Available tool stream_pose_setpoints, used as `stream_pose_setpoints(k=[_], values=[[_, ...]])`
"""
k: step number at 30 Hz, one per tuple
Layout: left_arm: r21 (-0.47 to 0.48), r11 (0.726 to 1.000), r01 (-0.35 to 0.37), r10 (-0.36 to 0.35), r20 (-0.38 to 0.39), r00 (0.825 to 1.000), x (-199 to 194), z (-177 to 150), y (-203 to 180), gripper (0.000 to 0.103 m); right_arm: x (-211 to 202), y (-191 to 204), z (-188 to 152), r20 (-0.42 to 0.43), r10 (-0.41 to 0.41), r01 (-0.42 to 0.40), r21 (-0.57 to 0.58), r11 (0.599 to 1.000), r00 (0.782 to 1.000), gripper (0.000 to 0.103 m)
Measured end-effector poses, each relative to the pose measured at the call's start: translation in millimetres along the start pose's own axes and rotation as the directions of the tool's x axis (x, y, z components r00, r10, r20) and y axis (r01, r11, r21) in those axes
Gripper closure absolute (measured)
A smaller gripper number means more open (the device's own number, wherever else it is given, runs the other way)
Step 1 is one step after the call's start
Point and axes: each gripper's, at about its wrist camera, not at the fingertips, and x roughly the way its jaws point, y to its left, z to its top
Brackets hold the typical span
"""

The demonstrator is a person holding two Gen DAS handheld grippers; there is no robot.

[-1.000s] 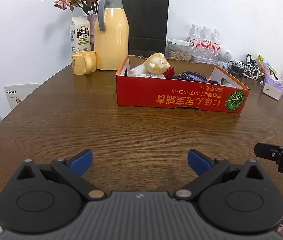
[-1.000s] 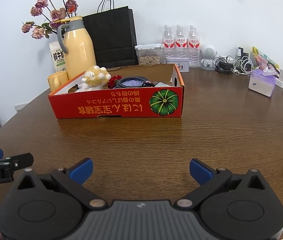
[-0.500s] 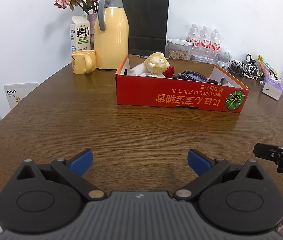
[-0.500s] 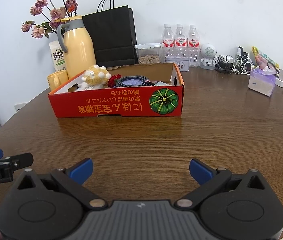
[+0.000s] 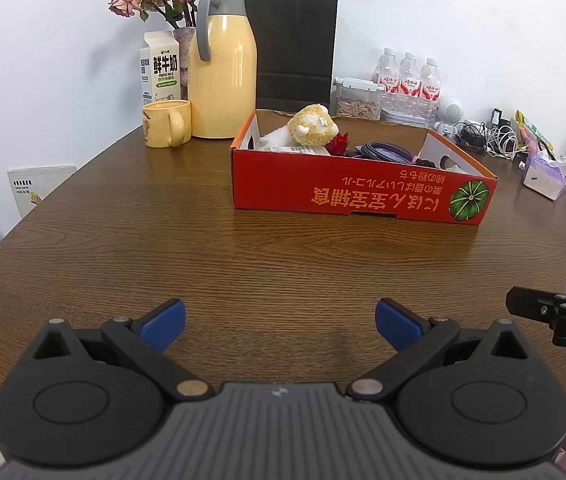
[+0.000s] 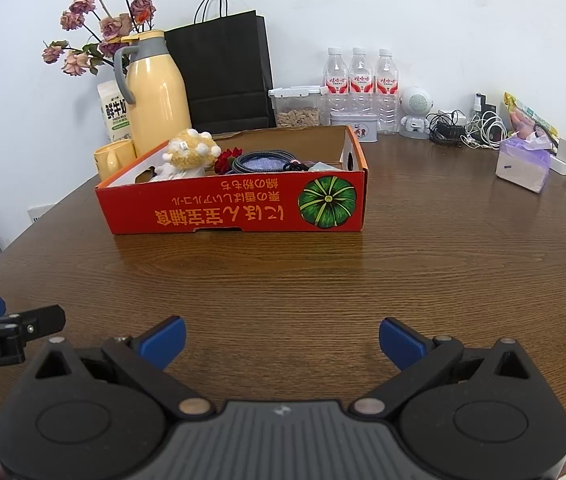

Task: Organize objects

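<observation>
A shallow red cardboard box [image 5: 363, 196] [image 6: 235, 208] with a green pumpkin print stands mid-table. Inside it lie a yellow plush toy [image 5: 311, 126] [image 6: 189, 152], a red flower [image 5: 337, 145] [image 6: 225, 160], a coiled dark cable [image 5: 383, 150] [image 6: 263, 163] and a white packet partly hidden by the wall. My left gripper [image 5: 281, 322] hovers open over bare wood near the front edge, well short of the box. Beside it to the right, my right gripper [image 6: 283, 340] is likewise open with nothing between its fingers.
Behind the box stand a yellow thermos jug [image 5: 222, 68], yellow mug [image 5: 166, 123], milk carton [image 5: 161, 68], flower vase, black paper bag [image 6: 223, 72], nut container, three water bottles [image 6: 359, 80]. A tissue pack [image 6: 523, 164] and chargers lie far right. The brown table [image 5: 163, 232] edge curves left.
Both views have shifted very slightly; the box sits a touch lower in frame. Both grippers stay open and nothing on the table has moved.
</observation>
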Motion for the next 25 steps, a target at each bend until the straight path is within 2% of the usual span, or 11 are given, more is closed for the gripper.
stream_pose_setpoints(k=[25], values=[[0.004, 1.000, -0.008, 0.008, 0.008, 1.000, -2.7, -2.5, -3.7, 0.000, -0.3, -0.4, 0.3, 0.000, 0.000, 0.000, -0.001, 1.000, 1.000, 0.000]])
